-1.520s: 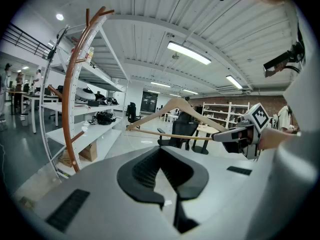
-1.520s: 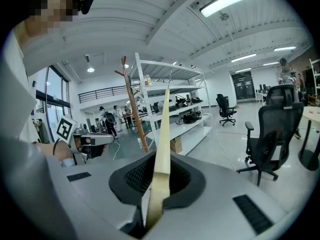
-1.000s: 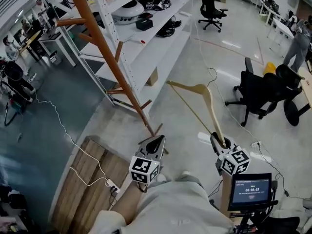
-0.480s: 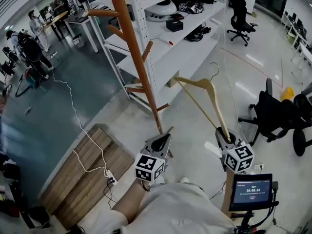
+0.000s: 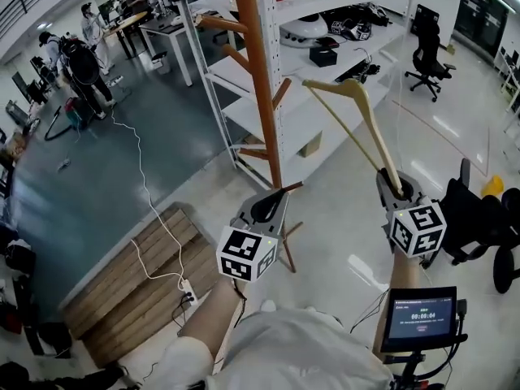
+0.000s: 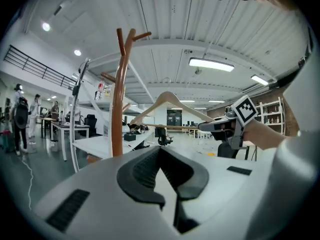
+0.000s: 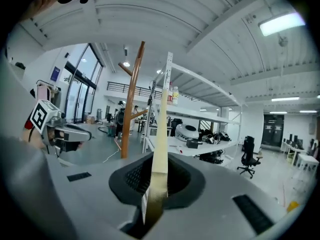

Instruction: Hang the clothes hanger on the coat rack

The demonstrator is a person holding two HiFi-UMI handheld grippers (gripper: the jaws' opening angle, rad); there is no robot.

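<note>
Your left gripper (image 5: pixel 275 200) has its jaws together, with nothing between them. The coat rack (image 5: pixel 258 71) stands beyond it. The hanger (image 5: pixel 366 112) is in the air near the rack's right side, on no peg. Your right gripper (image 5: pixel 396 187) is clamped on the end of one hanger arm.

Bright, even light from ceiling strip lights (image 6: pixel 212 64) at one o'clock; fisheye bending, black vignetted corners; floor (image 5: pixel 361 268) glare at four o'clock.

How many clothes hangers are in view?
1. The wooden hanger is clamped by one arm end in the jaws of the right gripper, beside the coat rack, not yet hung. Others may be hidden on the shelves.
</note>
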